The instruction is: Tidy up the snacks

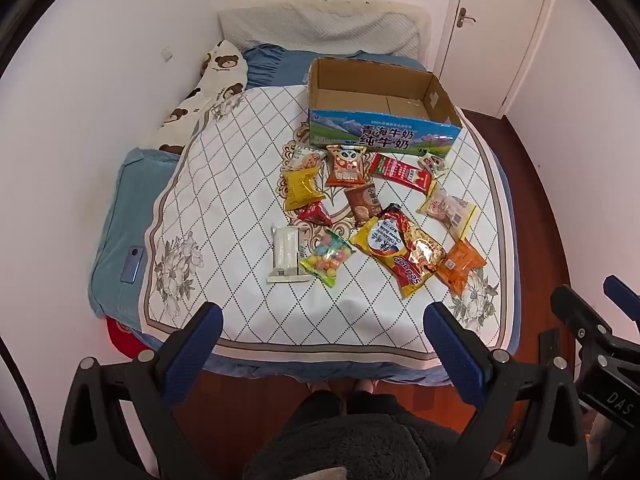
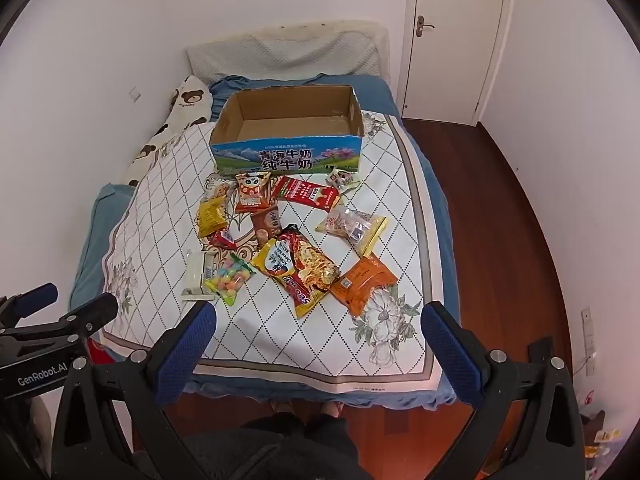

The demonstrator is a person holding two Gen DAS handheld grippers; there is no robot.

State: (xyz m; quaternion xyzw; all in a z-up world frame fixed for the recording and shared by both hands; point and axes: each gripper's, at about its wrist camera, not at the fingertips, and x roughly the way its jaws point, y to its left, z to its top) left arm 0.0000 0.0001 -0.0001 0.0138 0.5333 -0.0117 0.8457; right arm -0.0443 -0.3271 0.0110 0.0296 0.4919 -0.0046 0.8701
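Several snack packets lie scattered on a white diamond-patterned cloth (image 1: pixel 240 184) on a bed. Among them are a big yellow-and-red noodle bag (image 1: pixel 400 252) (image 2: pixel 298 268), an orange packet (image 1: pixel 460 266) (image 2: pixel 362 282), a bag of coloured candy balls (image 1: pixel 328 258) (image 2: pixel 231 278) and a white wrapped bar (image 1: pixel 286 254) (image 2: pixel 197 274). Behind them stands an open cardboard milk box (image 1: pixel 384 138) (image 2: pixel 288 158) with nothing inside. My left gripper (image 1: pixel 324 320) and my right gripper (image 2: pixel 320 320) hover open above the bed's near edge, nothing between their fingers.
A bear-print pillow (image 1: pixel 204 92) and blue bedding (image 1: pixel 120 216) with a phone (image 1: pixel 134 264) lie left of the cloth. White walls close in on the left. A door (image 2: pixel 452 32) and wooden floor (image 2: pixel 508 216) are to the right. A person's legs and feet (image 1: pixel 340 392) stand at the bed's foot.
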